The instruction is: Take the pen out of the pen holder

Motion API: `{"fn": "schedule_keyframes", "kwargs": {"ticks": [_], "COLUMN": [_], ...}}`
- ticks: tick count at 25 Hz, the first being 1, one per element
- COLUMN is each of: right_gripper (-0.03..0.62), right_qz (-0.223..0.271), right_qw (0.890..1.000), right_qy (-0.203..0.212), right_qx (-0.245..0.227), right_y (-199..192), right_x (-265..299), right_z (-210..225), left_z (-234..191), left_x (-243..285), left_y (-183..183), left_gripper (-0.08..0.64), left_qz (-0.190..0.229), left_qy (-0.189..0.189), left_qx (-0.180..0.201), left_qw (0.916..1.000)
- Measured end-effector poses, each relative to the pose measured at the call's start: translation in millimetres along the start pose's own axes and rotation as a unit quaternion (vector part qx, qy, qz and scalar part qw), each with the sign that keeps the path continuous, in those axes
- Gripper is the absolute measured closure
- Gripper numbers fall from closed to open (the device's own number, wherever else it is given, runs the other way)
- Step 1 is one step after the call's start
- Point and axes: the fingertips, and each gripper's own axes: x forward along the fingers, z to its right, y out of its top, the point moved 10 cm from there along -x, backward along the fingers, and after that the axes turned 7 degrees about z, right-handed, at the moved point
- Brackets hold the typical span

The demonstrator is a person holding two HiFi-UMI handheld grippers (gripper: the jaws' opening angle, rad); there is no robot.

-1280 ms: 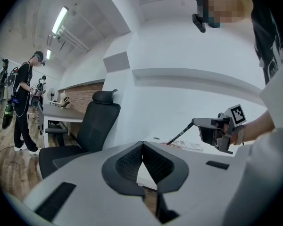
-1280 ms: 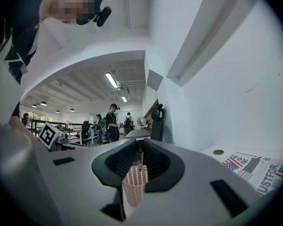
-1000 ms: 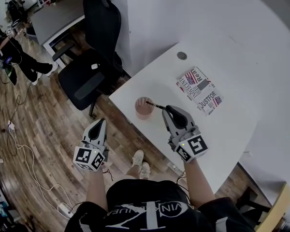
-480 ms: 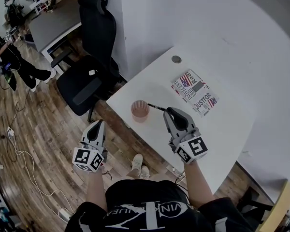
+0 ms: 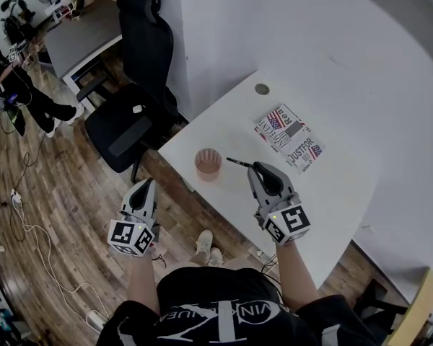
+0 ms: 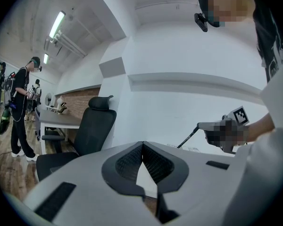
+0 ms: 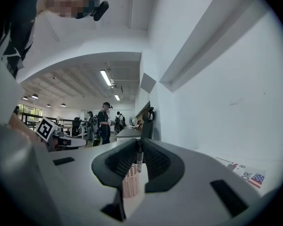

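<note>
A pink mesh pen holder (image 5: 208,163) stands near the front left edge of the white table (image 5: 332,186); the right gripper view shows this pen holder (image 7: 130,182) just below the jaws. My right gripper (image 5: 257,167) is shut on a black pen (image 5: 238,162), held level with its tip pointing at the holder from the right, clear of the rim. In the right gripper view the pen (image 7: 139,160) sits pinched between the pads. My left gripper (image 5: 149,184) hangs over the floor left of the table, shut and holding nothing. The left gripper view shows the pen (image 6: 187,138) beyond that gripper (image 6: 142,146).
A printed booklet (image 5: 292,137) lies on the table behind my right gripper, with a round cable grommet (image 5: 262,89) further back. A black office chair (image 5: 133,114) stands left of the table. Cables (image 5: 36,229) trail on the wood floor. A person (image 5: 14,85) stands far left.
My right gripper has drawn the pen to the right, so its tip, which was over the holder's mouth, now lies beside it. The left gripper has stayed put.
</note>
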Motion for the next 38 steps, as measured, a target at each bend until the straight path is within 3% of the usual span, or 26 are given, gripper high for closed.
{"fn": "schedule_keyframes", "kwargs": {"ticks": [38], "right_gripper": [0.531], "right_qz": [-0.062], "right_qw": [0.998], "right_qy": [0.005], "right_qx": [0.014], "right_y": [-24.1], "right_x": [-38.2], "right_z": [-26.6], "left_z": [14.6], "left_x": [-54.4], "left_y": [-7.2], "left_gripper": [0.545], "left_qz": [0.002], "left_qy": [0.030], "left_qx": [-0.005], "left_qw": [0.9995]}}
